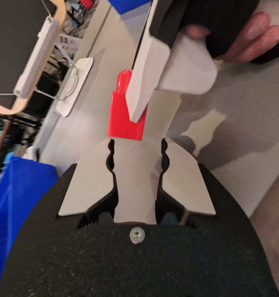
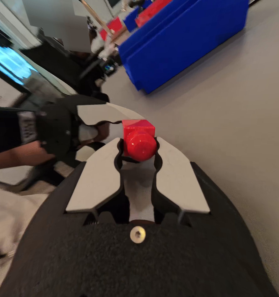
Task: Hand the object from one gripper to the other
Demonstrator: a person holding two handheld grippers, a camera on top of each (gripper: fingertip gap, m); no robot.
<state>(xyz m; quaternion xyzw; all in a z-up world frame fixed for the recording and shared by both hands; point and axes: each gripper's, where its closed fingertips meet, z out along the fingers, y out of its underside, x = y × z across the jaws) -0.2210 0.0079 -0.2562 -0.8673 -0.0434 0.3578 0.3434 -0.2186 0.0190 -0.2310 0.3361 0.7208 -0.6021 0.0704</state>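
Red block (image 2: pixel 138 138) is being grasped by the right gripper (image 2: pixel 139 144); the left gripper (image 1: pixel 137 144), released, is nearing it and must clench next.

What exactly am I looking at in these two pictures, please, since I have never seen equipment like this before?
These are two hand-held tools, each a two-finger gripper with a camera looking forward along its fingers; there is no robot arm. A person works them: one hand shows at the top right of the left camera's picture. The left gripper is open, its fingers spread, just short of a red block. The right gripper is shut on that same red block, which has a square body and a rounded knob. In the right camera's picture the left gripper comes in from the left. Below is a grey table with blue bins on it.
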